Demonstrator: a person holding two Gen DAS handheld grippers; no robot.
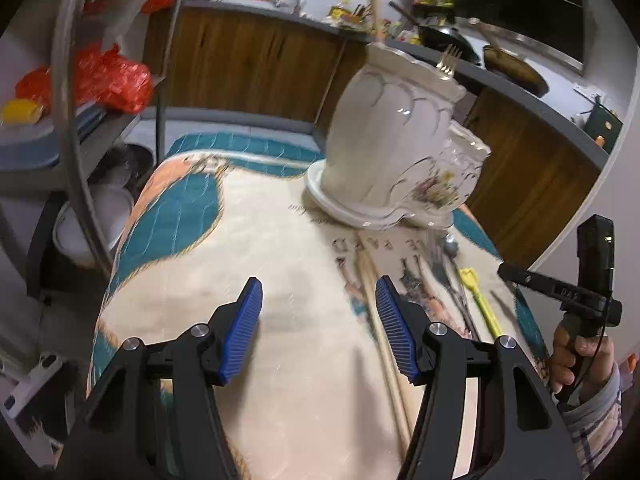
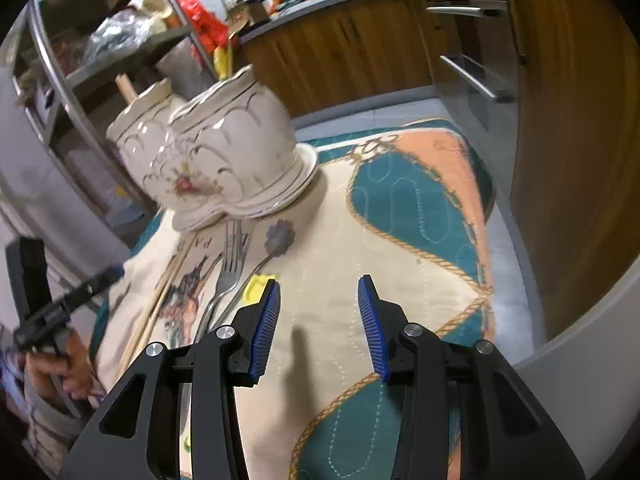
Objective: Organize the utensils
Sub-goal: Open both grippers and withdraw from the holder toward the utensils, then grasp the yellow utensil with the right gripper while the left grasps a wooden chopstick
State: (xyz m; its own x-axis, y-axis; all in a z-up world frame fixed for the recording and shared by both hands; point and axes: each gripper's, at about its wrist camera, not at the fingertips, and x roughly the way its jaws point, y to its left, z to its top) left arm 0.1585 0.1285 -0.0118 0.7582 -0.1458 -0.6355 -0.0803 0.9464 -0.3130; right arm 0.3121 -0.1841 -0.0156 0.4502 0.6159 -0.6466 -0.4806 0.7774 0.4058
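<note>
ceramic utensil holder (image 1: 400, 136) sitting at the far side of the quilted cloth (image 1: 280, 240), already holding a fork (image 1: 448, 62) and a wooden stick (image 1: 375, 12). chopsticks (image 1: 376, 300), fork (image 2: 228, 276), spoon (image 2: 276, 244) and yellow utensil (image 1: 478, 298) lying loose near it, still waiting. left gripper (image 1: 318, 320) and right gripper (image 2: 318, 328) hovering, jaws apart, gripping nothing.

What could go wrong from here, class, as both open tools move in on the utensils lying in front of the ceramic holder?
1. The fork, spoon and yellow utensil lie bunched together, so a grasp may drag a neighbour along.
2. The chopsticks lie flat on soft cloth; the left tool might pinch fabric or take only one.
3. The ceramic holder could be knocked.
</note>
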